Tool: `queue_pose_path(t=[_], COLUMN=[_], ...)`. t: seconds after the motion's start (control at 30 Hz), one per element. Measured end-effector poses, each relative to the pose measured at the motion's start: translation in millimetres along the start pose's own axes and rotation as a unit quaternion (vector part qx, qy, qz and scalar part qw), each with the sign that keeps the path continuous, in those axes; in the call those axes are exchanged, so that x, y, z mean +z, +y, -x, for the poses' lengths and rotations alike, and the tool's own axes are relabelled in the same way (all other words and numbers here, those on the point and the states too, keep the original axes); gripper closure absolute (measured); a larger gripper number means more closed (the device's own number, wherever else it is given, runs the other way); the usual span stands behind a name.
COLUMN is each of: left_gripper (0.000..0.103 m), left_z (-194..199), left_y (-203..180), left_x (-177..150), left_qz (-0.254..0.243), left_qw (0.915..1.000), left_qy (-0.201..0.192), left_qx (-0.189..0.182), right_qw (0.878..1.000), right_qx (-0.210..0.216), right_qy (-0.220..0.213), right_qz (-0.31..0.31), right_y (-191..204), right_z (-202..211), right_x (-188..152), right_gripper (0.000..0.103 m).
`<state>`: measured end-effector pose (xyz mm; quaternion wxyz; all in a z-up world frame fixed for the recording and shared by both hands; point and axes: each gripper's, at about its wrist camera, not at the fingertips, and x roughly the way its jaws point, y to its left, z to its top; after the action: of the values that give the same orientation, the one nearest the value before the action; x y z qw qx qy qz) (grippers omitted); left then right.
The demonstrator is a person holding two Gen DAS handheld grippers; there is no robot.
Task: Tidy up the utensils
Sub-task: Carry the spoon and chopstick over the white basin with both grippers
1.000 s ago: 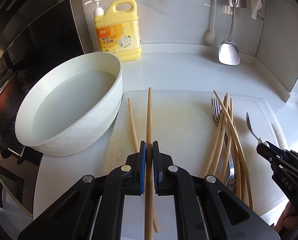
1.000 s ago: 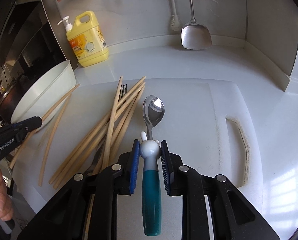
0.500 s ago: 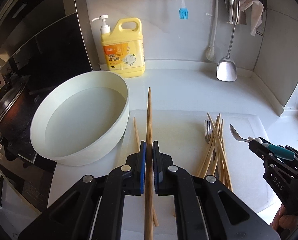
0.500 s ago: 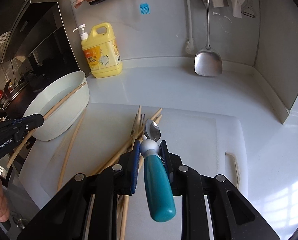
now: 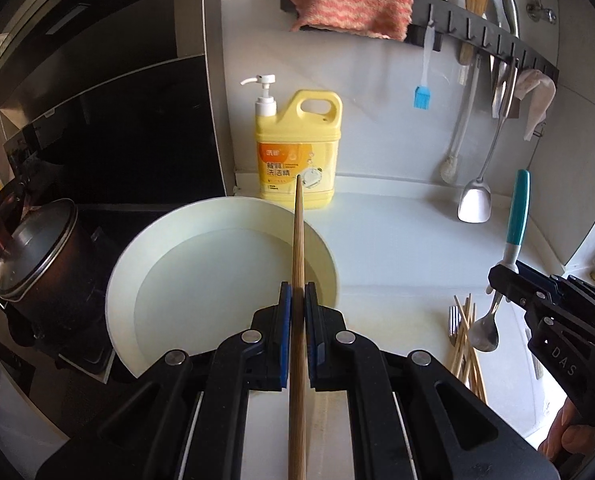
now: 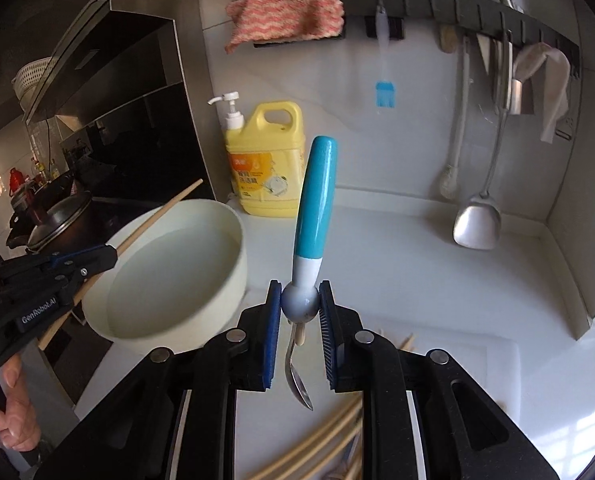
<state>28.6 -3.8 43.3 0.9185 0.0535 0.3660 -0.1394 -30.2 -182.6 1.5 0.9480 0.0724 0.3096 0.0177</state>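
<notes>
My left gripper (image 5: 297,294) is shut on a wooden chopstick (image 5: 298,240) that points forward over the white basin (image 5: 145,264). My right gripper (image 6: 299,294) is shut on a spoon (image 6: 315,200) at its white ball collar. The teal handle stands up and the metal bowl hangs below. In the left wrist view the right gripper (image 5: 505,276) holds this spoon (image 5: 517,216) upright at the right. In the right wrist view the left gripper (image 6: 111,256) carries the chopstick (image 6: 157,216) beside the basin (image 6: 217,248). A pile of chopsticks (image 5: 463,344) and a fork (image 5: 452,320) lie on the white cutting board (image 5: 377,304).
A yellow detergent jug (image 5: 297,152) stands at the back wall. A metal spatula (image 5: 475,200), a blue brush (image 5: 422,96) and a pink cloth (image 5: 349,8) hang from the wall rail (image 5: 477,32). A dark pot (image 5: 37,256) sits on the stove at left. A hand (image 6: 9,412) holds the left gripper.
Both grippers have risen from the cutting board with their loads. The chopstick now hangs over the basin. The spoon has swung round, handle up and bowl down.
</notes>
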Motion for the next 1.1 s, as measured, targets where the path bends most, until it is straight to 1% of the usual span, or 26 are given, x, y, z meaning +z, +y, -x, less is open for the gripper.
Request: queue_pose_path(t=[0.2, 0.3, 0.4, 0.53, 0.63, 0.77, 0.93, 1.1], left_gripper=[0.096, 0.096, 0.096, 0.096, 0.096, 0.096, 0.096, 0.096], left_z=[-8.5, -12.7, -19.3, -32.4, -42.6, -54.1, -70.0, -89.5], left_y=[62.3, 90.9, 116.0, 141.3, 152.4, 158.2, 158.2, 155.9], left_x=[14.9, 16.7, 14.5, 6.5, -0.5, -8.4, -12.6, -14.7], left_qz=[0.022, 0.031, 0.041, 0.053, 0.062, 0.069, 0.072, 0.073], left_qw=[0.9997, 0.9994, 0.9988, 0.9976, 0.9964, 0.995, 0.9935, 0.9915], left_qy=[0.005, 0.01, 0.019, 0.039, 0.055, 0.072, 0.086, 0.105], left_qx=[0.007, 0.015, 0.022, 0.021, 0.016, 0.001, -0.017, -0.026], right_qw=[0.999, 0.999, 0.998, 0.996, 0.996, 0.995, 0.992, 0.99], right_qx=[0.031, 0.048, 0.065, 0.08, 0.084, 0.084, 0.086, 0.072], right_qy=[-0.016, -0.017, -0.012, 0.006, 0.024, 0.054, 0.097, 0.122], right_qz=[0.015, 0.02, 0.024, 0.027, 0.028, 0.027, 0.005, -0.001], right_y=[58.5, 84.6, 109.4, 135.0, 146.7, 153.3, 149.0, 144.6], right_z=[-22.1, -41.3, -59.6, -83.4, -98.9, -117.8, -144.9, -163.1], right_x=[34.1, 47.4, 53.5, 52.6, 49.7, 44.8, 37.9, 34.4], right_gripper=[0.085, 0.085, 0.085, 0.085, 0.085, 0.085, 0.085, 0.085])
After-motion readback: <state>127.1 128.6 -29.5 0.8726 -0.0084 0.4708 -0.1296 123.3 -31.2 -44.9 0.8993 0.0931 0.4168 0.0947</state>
